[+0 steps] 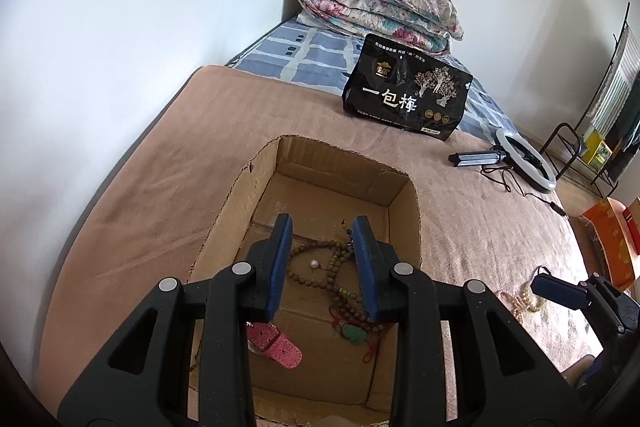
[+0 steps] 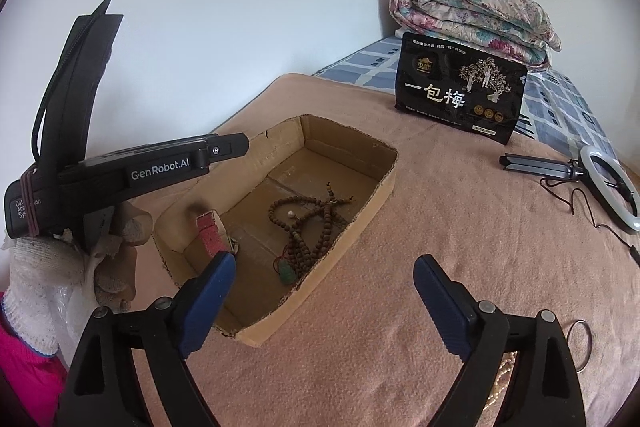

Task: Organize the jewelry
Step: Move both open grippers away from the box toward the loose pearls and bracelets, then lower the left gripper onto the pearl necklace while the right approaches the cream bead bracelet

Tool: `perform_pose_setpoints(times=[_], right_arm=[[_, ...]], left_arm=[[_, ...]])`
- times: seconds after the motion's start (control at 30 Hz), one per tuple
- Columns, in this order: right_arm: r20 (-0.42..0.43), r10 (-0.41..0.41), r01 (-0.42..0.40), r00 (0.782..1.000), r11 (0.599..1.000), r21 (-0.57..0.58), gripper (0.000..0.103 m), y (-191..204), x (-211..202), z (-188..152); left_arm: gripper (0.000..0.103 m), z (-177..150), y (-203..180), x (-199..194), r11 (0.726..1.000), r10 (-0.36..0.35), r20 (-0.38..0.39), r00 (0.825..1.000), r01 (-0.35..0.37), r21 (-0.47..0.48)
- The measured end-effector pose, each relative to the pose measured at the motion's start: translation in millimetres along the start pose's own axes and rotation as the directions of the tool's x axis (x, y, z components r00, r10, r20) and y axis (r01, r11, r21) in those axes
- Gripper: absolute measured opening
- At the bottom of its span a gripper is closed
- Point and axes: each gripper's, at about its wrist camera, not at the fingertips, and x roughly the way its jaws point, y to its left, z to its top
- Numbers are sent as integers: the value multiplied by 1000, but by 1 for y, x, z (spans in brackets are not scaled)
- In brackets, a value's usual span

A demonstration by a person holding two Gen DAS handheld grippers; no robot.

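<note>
An open cardboard box lies on the pink blanket. Inside lie a brown bead necklace, a small pearl, a green jade pendant on red cord and a pink watch strap. My left gripper hovers over the box, open and empty. My right gripper is open and empty above the blanket, right of the box. A pale bead bracelet and a thin ring bangle lie on the blanket by the right gripper.
A black snack bag stands behind the box. A folded floral quilt lies at the back. A ring light with cable lies on the right. A white wall runs along the left.
</note>
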Motion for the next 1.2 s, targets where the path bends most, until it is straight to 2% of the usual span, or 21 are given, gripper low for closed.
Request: perform_pose_setpoints(times=[0.07,0.13,0.23,0.3,0.4,0.53,0.83,1.2], right_arm=[[2,-28,28,1000,1000,-7,92,-2,-4,-2],[6,-46,46,999,999,-14,92,-7,-9,-3],[14,-61,61,998,998,-10,93,-14,-17,-4],[24,-72,72,997,997,1,102,-21,-23,-5],[38,-96,95,995,995,15,103,-32,-32,-7],[44,-115,113,992,993,39,103,-49,-43,-12],[35,-164,158,986,978,139,103,-100,-67,-29],[-16,-226,222,974,933,283,103,-168,-87,-57]], left_arm=[[35,0,-4,-2,1000,1,3,1000,-1,10],[47,0,-9,-4,1000,-6,12,1000,5,19],[47,1,-17,-7,1000,-12,16,1000,11,28],[47,1,-22,-8,999,-16,15,1000,15,30],[48,1,-30,-10,999,-30,10,999,30,39],[58,0,-45,-14,997,-46,16,999,45,62],[58,-6,-84,-17,989,-95,0,996,94,118],[59,-24,-138,-11,965,-146,-43,988,152,213]])
